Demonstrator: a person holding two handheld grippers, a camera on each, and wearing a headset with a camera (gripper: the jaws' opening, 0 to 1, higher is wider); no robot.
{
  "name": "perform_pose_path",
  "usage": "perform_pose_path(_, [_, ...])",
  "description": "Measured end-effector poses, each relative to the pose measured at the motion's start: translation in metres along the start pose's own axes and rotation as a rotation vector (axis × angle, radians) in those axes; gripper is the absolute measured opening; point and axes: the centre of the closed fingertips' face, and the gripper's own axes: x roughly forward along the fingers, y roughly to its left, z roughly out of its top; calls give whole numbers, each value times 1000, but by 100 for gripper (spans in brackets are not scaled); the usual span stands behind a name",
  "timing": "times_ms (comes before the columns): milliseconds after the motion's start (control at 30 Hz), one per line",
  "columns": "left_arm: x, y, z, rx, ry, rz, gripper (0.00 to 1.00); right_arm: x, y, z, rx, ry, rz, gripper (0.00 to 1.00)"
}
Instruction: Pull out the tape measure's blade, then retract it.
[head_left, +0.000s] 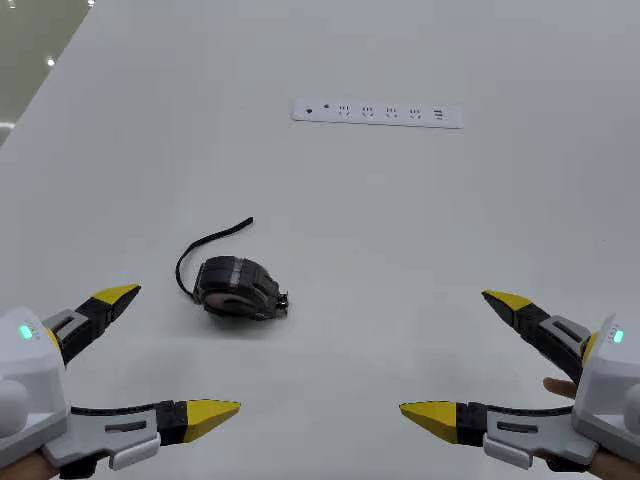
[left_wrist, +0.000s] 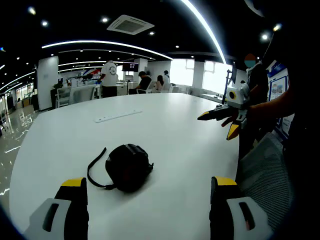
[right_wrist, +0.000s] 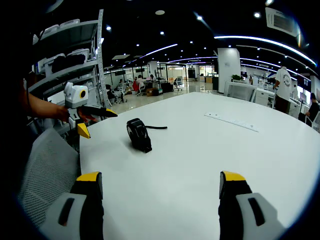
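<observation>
A black tape measure (head_left: 237, 288) lies on the white table (head_left: 380, 200), its black wrist strap (head_left: 205, 245) curling off to the far left. The blade is wound in. My left gripper (head_left: 165, 350) is open near the table's front left, just short of the tape measure (left_wrist: 128, 166). On the front right, my right gripper (head_left: 465, 350) is open too, well apart from the tape measure (right_wrist: 139, 134). Nothing sits between either pair of yellow-tipped jaws. The right gripper (left_wrist: 220, 122) appears in the left gripper view, and the left gripper (right_wrist: 92, 120) in the right gripper view.
A white power strip (head_left: 377, 113) lies flat at the far side of the table. The table's rounded edge runs close behind both grippers. People, desks and shelving stand in the room beyond.
</observation>
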Motion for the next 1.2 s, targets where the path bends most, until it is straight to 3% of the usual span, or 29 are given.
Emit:
perform_pose_path(633, [-2,2,1,15,0,-4,100,-2,1,-1,-14,15,4,98])
perform_pose_path(1200, [6,4,-2,74,64,-44,96,-1,-5,-2,-54,50,36,95])
